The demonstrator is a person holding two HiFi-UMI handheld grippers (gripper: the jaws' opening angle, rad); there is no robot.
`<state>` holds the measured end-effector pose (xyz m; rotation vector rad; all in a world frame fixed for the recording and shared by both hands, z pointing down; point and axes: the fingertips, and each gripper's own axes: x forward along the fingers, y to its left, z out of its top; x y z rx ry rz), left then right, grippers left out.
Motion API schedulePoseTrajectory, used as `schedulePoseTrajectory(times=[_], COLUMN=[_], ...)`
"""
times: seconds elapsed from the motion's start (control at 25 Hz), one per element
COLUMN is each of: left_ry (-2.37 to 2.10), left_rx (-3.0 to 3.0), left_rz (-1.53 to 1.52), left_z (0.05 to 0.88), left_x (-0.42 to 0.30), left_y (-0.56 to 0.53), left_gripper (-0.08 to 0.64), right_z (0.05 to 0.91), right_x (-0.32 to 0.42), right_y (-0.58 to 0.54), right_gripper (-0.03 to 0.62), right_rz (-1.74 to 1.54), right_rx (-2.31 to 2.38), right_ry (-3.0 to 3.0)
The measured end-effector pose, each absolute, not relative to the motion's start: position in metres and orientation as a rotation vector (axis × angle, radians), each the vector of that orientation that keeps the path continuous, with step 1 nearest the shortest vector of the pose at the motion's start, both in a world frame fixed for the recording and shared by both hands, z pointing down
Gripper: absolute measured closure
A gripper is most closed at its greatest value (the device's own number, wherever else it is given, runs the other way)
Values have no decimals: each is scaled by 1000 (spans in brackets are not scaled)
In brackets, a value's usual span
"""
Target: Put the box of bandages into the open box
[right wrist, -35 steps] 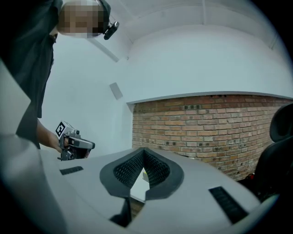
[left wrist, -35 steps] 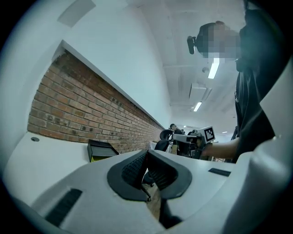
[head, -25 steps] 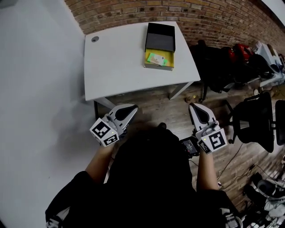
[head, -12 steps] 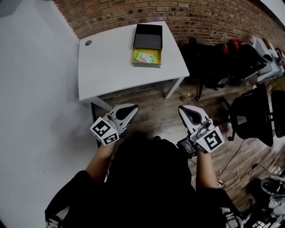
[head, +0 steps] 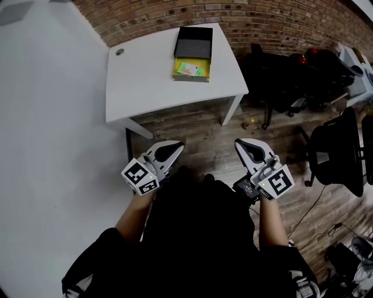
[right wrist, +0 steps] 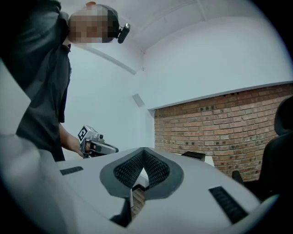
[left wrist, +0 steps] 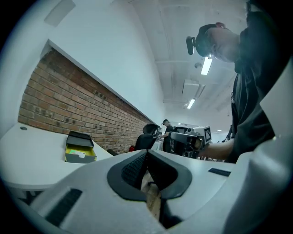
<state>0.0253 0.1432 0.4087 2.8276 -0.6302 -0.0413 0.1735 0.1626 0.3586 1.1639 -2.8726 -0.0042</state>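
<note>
Box of bandages point(head: 190, 70), green/white, lies inside the open box point(head: 187, 78): yellow tray, black lid point(head: 194, 42) tipped open behind it. Box sits on white table point(head: 145, 81) near the brick wall point(head: 256, 17). Print on the pack is too small to read. L gripper point(head: 174, 146) & R gripper point(head: 243, 144) are held close to the person's body over wood floor point(head: 204, 134), well apart from the table, both aimed level toward it. L jaws closed tip to tip, nothing betw. them; R jaws same. Marker cubes point(head: 140, 176) show b/w square codes. Black office chairs point(head: 332, 151) at right.
</note>
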Motion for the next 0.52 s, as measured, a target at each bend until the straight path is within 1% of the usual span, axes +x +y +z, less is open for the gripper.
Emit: schedulePoseTrajectory(times=[0.28, 0.52], left_ry=[-759, -764], left_rx=[2799, 2772], left_rz=[11, 53], left_z=[415, 419], left_x=[19, 18], left_y=[165, 176], left_gripper=[543, 543], right_z=[379, 377], right_x=[150, 144], right_y=[165, 164], right_gripper=[588, 588], right_rz=[58, 65], right_rx=[989, 923], right_ry=[-2966, -2996])
